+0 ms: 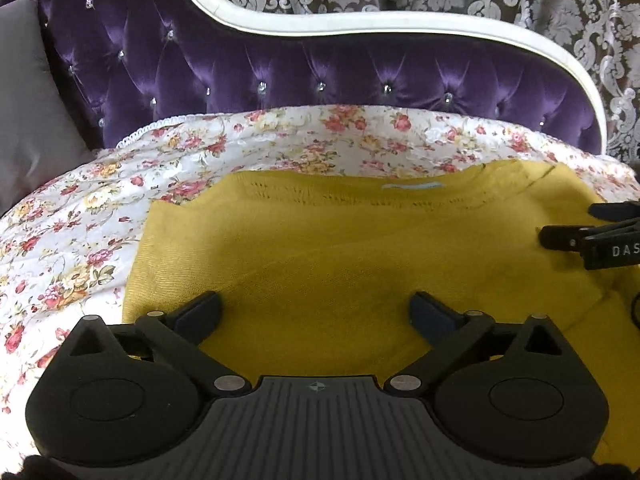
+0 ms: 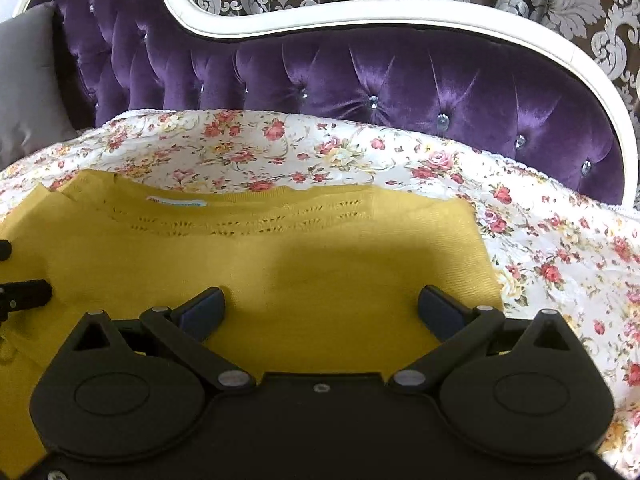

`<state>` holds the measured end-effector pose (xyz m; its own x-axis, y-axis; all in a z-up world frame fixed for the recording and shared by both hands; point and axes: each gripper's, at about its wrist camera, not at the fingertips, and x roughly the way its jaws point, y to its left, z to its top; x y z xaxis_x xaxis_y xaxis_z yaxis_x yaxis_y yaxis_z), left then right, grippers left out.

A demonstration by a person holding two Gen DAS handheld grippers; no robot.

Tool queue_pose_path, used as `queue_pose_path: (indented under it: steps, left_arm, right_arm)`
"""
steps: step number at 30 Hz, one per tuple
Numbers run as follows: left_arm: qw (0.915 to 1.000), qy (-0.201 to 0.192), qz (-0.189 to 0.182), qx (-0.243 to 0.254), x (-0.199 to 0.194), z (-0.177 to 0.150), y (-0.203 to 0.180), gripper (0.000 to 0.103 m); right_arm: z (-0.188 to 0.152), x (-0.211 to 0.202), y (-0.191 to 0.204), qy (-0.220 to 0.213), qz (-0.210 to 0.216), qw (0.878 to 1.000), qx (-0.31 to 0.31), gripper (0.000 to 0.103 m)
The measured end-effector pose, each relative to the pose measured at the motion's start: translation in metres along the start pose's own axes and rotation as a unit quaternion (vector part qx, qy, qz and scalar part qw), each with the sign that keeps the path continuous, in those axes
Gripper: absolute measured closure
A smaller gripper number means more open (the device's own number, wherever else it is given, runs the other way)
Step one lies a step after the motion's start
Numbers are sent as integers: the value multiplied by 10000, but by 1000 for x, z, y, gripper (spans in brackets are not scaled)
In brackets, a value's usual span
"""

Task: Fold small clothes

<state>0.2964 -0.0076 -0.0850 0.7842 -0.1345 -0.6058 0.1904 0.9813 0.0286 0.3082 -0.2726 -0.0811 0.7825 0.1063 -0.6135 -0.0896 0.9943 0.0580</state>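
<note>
Both tools, left tool (image 1: pixel 318 312) and right tool (image 2: pixel 320 308), hover with fingers spread apart over the yellow sweater (image 2: pixel 260 256), which lies flat on the floral bedspread (image 2: pixel 560 264), its folding seemingly barely begun.

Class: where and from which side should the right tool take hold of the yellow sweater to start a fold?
Probably the yellow sweater at its free right side edge, approached from the right over the floral cover; it lies flat, so the open right tool can pinch there.

sweater (image 1: pixel 320 248): mustard yellow | bedspread (image 1: pixel 80 216): white, red-yellow floral | headboard (image 1: pixel 224 64): purple tufted
</note>
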Motion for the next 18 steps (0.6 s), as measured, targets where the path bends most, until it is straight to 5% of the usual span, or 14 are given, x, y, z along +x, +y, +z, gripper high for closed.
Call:
queue_pose_path:
  steps: [18]
  left_arm:
    - [9998, -181, 6, -99, 0, -2, 1, 0]
  right_arm:
    - [-3, 4, -1, -41, 8, 10000, 68, 0]
